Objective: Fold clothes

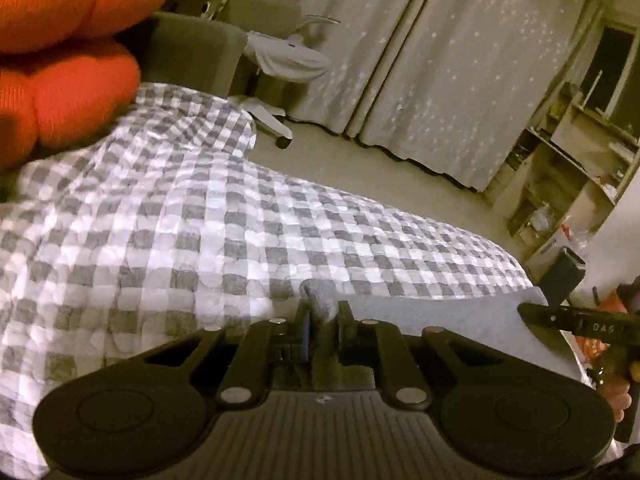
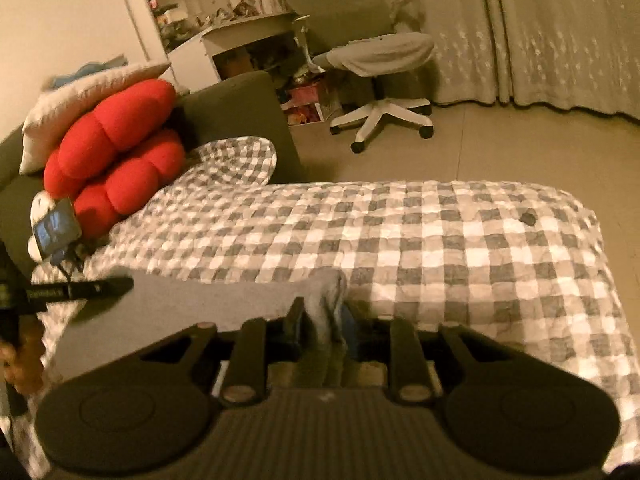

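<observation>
The left gripper (image 1: pixel 323 314) had its two fingers drawn almost together, pinching a bunched corner of a grey garment (image 1: pixel 440 314) that poked up between them at 12 o'clock from the gripper body. From that pinch the grey cloth ran taut toward 3 o'clock, where the tip of the other gripper showed at the picture's edge.

The right gripper (image 2: pixel 320 316) was likewise nearly closed on a gathered fold of the same garment (image 2: pixel 180 300), the fold standing up between the fingers (image 2: pixel 295 312) at 12 o'clock. The cloth stretched away toward 9 o'clock as a flat grey band, reaching the left gripper's tip there.

The garment hung between the two grippers above a grey-and-white checked quilt (image 2: pixel 440 240). A red cushion (image 2: pixel 116 152) lay at 10 o'clock in the right wrist view, and a white swivel chair (image 2: pixel 380 80) stood at 12 o'clock on the floor.
</observation>
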